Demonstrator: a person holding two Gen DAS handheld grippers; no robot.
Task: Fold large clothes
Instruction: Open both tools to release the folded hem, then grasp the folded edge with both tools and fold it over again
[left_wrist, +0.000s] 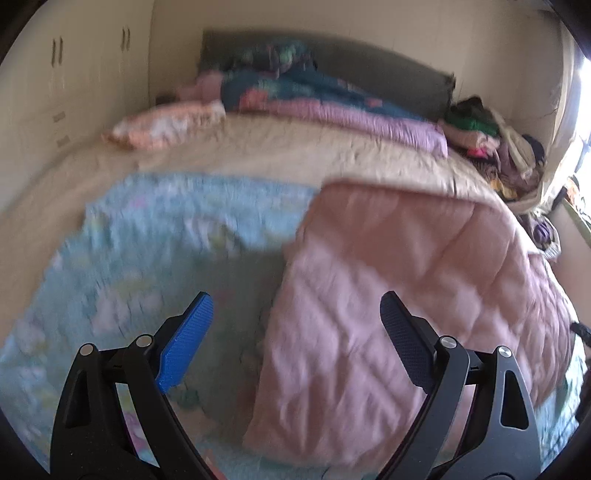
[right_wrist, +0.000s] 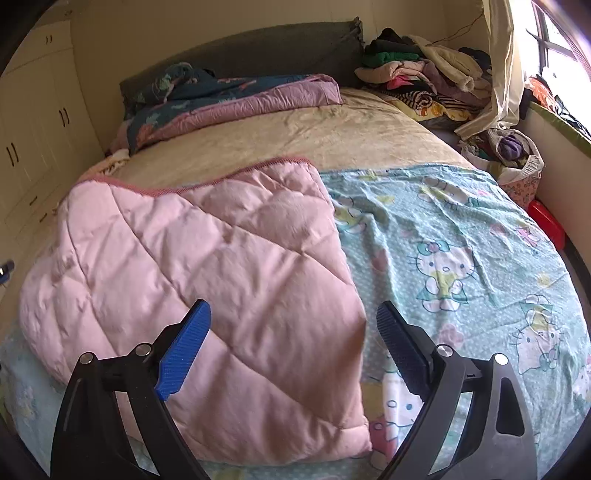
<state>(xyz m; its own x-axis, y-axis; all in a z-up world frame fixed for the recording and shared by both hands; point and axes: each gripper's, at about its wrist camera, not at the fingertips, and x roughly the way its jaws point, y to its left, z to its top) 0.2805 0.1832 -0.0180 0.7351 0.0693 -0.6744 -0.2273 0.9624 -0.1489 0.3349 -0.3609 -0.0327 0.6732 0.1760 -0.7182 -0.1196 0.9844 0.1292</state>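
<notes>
Pink quilted fabric covers the near half of the bed: a padded pink comforter with diamond stitching and a crocheted darker pink edge (right_wrist: 207, 258) lies folded over on top of a thin pale blue cotton sheet printed with cartoon cats (right_wrist: 461, 251), which is spread flat over the beige bedspread (right_wrist: 332, 129). From where I stand both tools are released. The left gripper (left_wrist: 295, 321), with its blue ribbed pads, hangs with jaws wide apart above the line where the pink flap's edge meets the blue sheet, gripping nothing; its view is blurred, so fine detail there is hard to read. The right gripper (right_wrist: 293, 328) is spread just as wide over the near corner of the pink flap, and nothing is pinched between its pads either. The fold looks partly done, I would say: one flap is laid over, with blue still showing beside it. To do the next fold well, each gripper should probably bite the quilt's full thickness at matching corners, lift evenly so the padding does not sag, and keep the edges lined up. The heap of loose clothes (right_wrist: 424, 70) by the grey headboard (right_wrist: 258, 48) lies well apart.
</notes>
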